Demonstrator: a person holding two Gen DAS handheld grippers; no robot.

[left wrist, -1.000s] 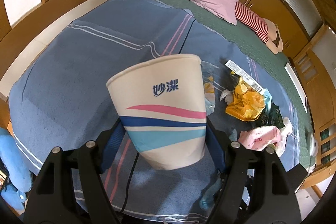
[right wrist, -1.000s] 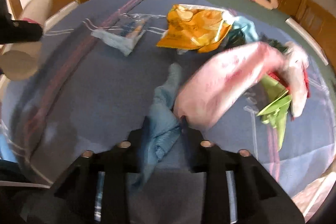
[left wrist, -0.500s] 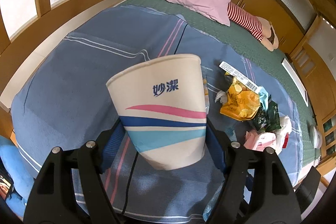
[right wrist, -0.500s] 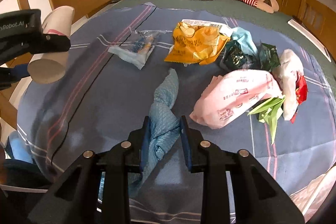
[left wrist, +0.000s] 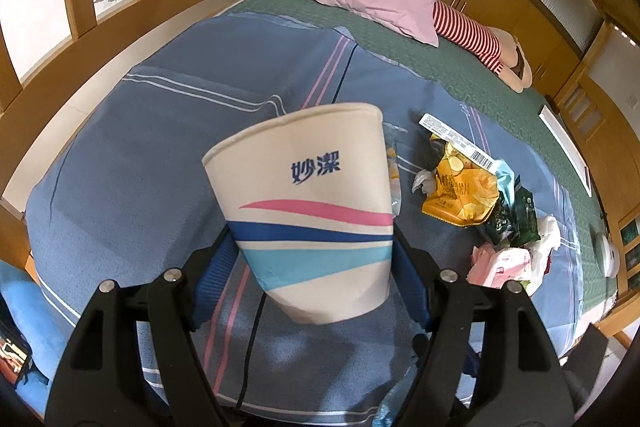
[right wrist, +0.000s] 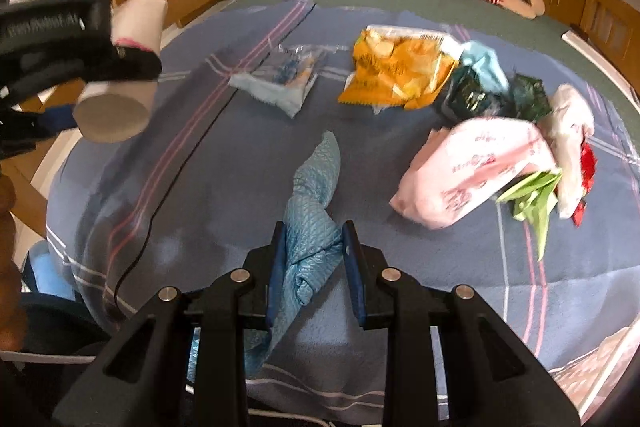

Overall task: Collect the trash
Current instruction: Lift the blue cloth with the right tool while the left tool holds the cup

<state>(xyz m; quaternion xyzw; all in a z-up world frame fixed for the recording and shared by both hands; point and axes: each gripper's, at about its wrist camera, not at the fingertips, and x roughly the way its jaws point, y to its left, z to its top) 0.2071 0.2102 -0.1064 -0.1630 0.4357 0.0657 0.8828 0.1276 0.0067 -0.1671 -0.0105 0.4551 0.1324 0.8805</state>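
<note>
left hand-held gripper (left wrist: 316,267) is clamping a paper cup (left wrist: 308,211) over the bed's near-left edge | right hand-held gripper (right wrist: 314,259) is pinching a blue crumpled wrapper (right wrist: 312,227) | wrappers are crowding the blanket's (right wrist: 224,155) right edge; left half is lying open | pink pack (right wrist: 472,171) is blurring

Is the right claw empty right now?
No, the right claw is shut on a crumpled blue cloth, pinched between its two blue pads above the blanket.
</note>
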